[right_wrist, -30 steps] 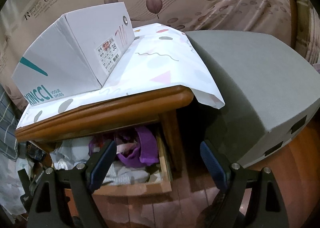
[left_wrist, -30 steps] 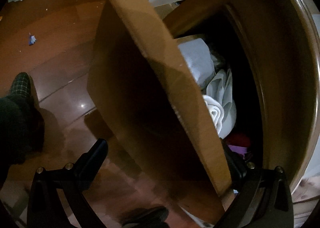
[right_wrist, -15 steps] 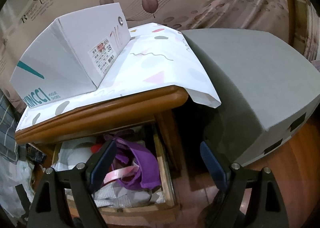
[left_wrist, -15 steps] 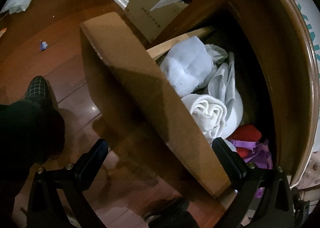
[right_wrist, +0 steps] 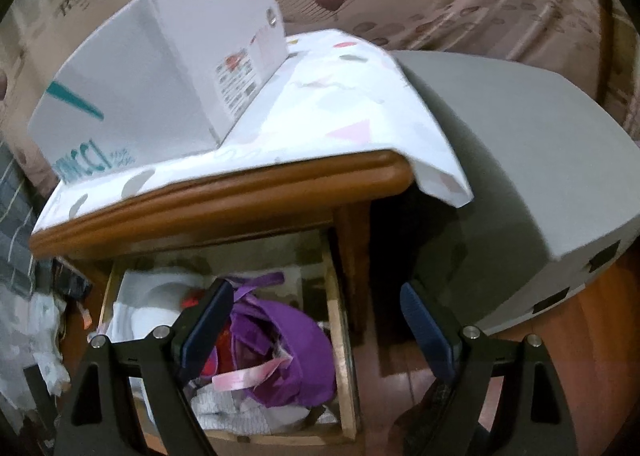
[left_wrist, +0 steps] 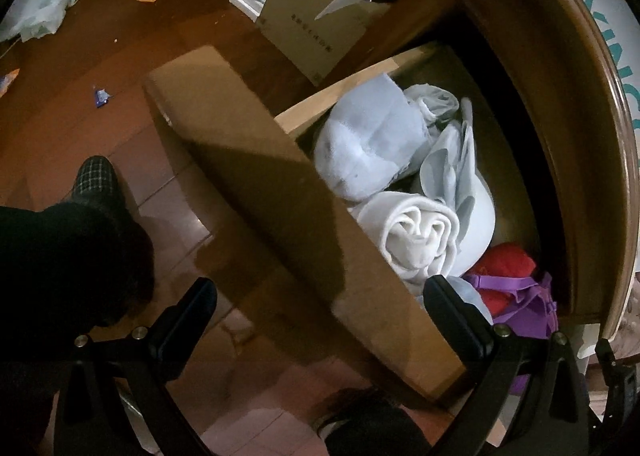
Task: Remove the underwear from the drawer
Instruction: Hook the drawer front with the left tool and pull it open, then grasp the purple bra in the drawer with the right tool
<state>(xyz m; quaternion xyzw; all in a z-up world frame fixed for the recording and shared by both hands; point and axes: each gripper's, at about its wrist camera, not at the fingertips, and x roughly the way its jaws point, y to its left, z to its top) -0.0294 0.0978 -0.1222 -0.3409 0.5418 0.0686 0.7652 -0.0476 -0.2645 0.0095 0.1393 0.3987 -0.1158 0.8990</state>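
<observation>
Under the wooden bench (right_wrist: 224, 191), the drawer (left_wrist: 256, 175) stands pulled out, stuffed with white rolled cloth (left_wrist: 416, 236), a red piece (left_wrist: 506, 260) and purple underwear (right_wrist: 280, 344). Left tongs (left_wrist: 320, 310) gape wide across the drawer front, holding nothing. Right tongs (right_wrist: 316, 320) hang wide and empty above the purple underwear.

left gripper (left_wrist: 320, 306): black angular frame, two dark padded fingers (left_wrist: 192, 308), small silver screw heads along the arms.
right gripper (right_wrist: 316, 320): matching black frame, fingers faced with dark blue pads (right_wrist: 206, 322), round silver screws at the finger joints.
person's foot (left_wrist: 96, 179): dark slipper with a fine light check pattern.
person's leg (left_wrist: 60, 268): dark, plain trouser cloth; details lost in shadow.
</observation>
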